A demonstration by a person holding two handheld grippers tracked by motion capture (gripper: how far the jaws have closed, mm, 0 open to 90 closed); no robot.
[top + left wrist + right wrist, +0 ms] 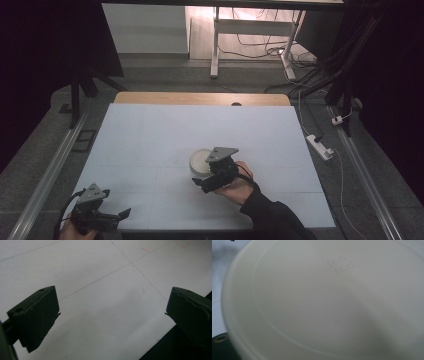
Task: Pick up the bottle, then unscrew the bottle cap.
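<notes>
- Bowl (201, 162), white and round, sits near the middle of the white table (150, 135), slightly toward the person's right; everything here turns on it.
- At the far left of the high view, the left gripper (112, 216) rests near the table's near-left corner, well apart from the bowl. In the left gripper view its jaws stand wide apart with nothing but bare table (105, 302) between them, so it is released and idle.
- Moving right, the right gripper (204, 184) is the nearer one by far: it is right at the bowl's near side, the bowl lying just ahead of and partly under it.
- In the right gripper view the bowl (324, 305) looms very close. A sliver of one dark jaw sits at the lower left, outside the rim. Whether the jaws pinch the rim or merely straddle it, I cannot tell.
- Being round, the bowl has no long axis.
- Writing: no readable brand; only a faint embossed mark (340, 264) on the bowl's surface, too faint to read.
</notes>
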